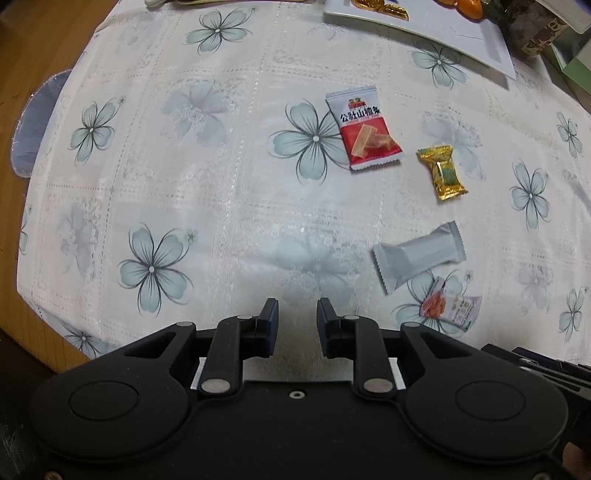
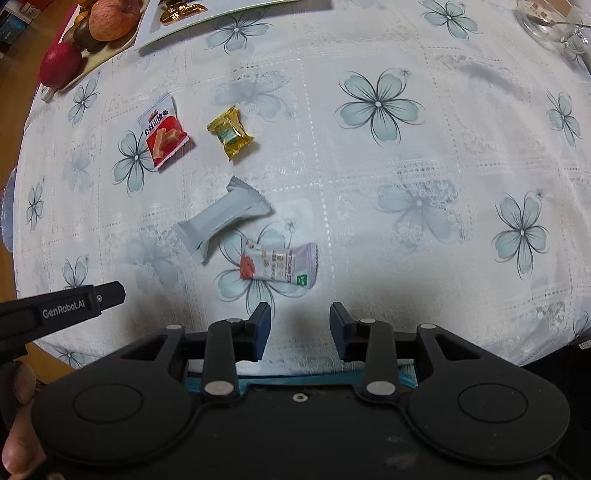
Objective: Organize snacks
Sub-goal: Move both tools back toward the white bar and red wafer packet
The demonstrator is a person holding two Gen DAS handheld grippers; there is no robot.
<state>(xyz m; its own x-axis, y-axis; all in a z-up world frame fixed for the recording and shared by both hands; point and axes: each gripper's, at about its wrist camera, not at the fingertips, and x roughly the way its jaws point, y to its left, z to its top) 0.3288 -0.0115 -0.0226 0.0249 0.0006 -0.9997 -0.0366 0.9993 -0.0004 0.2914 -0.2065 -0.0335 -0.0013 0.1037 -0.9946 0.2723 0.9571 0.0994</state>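
Observation:
Several wrapped snacks lie on the flowered tablecloth. A red-and-white packet (image 1: 364, 127) (image 2: 164, 131) lies farthest, a gold candy (image 1: 442, 172) (image 2: 230, 133) beside it, a plain grey bar (image 1: 419, 254) (image 2: 221, 218) nearer, and a pale purple packet (image 1: 450, 307) (image 2: 279, 266) nearest. My left gripper (image 1: 297, 317) is open and empty, left of the grey bar. My right gripper (image 2: 300, 321) is open and empty, just short of the purple packet. A white tray (image 1: 461, 35) (image 2: 192, 27) at the far edge holds gold-wrapped sweets (image 1: 380, 6) (image 2: 181, 13).
Fruit (image 2: 107, 20) sits on a tray at the far left of the right wrist view. A glass bowl with a spoon (image 2: 546, 22) stands far right. Boxes (image 1: 561, 33) stand beside the white tray. The table's wooden edge (image 1: 22, 92) shows on the left.

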